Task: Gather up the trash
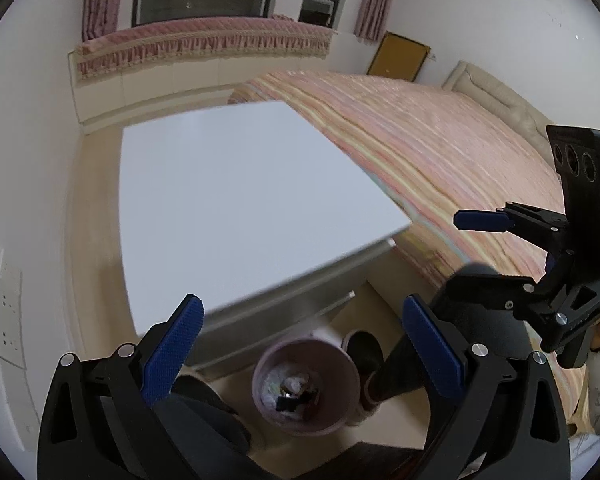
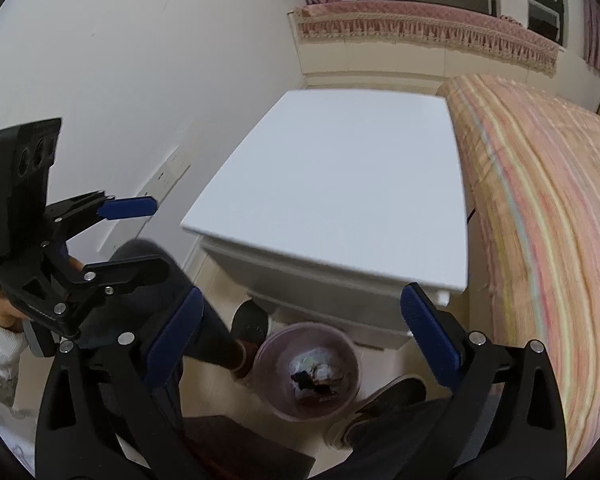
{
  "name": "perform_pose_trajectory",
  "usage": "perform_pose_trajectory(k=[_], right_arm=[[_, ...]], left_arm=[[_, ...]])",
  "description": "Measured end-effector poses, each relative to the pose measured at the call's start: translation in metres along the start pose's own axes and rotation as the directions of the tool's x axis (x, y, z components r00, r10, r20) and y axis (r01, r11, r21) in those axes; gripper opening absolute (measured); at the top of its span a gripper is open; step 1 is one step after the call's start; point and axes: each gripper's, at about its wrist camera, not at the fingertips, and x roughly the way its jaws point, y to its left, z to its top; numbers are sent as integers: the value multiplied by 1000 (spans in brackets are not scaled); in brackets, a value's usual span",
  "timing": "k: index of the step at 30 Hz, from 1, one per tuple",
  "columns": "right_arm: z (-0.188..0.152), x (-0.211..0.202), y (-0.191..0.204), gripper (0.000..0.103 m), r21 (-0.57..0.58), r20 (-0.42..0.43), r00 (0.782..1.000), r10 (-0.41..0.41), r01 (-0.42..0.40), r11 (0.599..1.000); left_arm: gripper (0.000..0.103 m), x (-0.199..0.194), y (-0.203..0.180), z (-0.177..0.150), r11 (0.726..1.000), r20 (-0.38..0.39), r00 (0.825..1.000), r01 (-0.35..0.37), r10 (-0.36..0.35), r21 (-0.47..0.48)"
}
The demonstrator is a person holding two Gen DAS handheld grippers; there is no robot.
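Striped bedspread [image 2: 540,208] along the right, white nightstand [image 2: 340,184] beside it, top bare. Down on the floor, between the person's feet, pink trash bin [image 2: 306,372] standing upright, long axis vertical, mouth open to the ceiling. Crumpled trash [image 2: 318,378] already inside; looks like the collecting is mostly done, no loose litter in sight. Left gripper [image 1: 300,352] spread wide, holding nothing. Right gripper [image 2: 304,340] likewise wide apart, nothing pinched, hovering above the bin.

Home bedroom: bed under a pink striped woven bedspread [image 1: 440,140], white bedside cabinet [image 2: 340,184] beside it, pink curtains [image 1: 100,0] at a window, cushioned fringed window seat [image 1: 204,44].
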Motion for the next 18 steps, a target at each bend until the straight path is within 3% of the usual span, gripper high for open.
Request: perform_pose_trajectory(k=[8, 18], right_arm=[[46, -4, -5, 99, -21, 63, 997, -43, 45, 999], [76, -3, -9, 100, -40, 98, 995, -33, 37, 999]], left_arm=[[96, -4, 11, 41, 994, 61, 993, -106, 105, 18], [97, 1, 21, 70, 997, 79, 994, -79, 80, -16]])
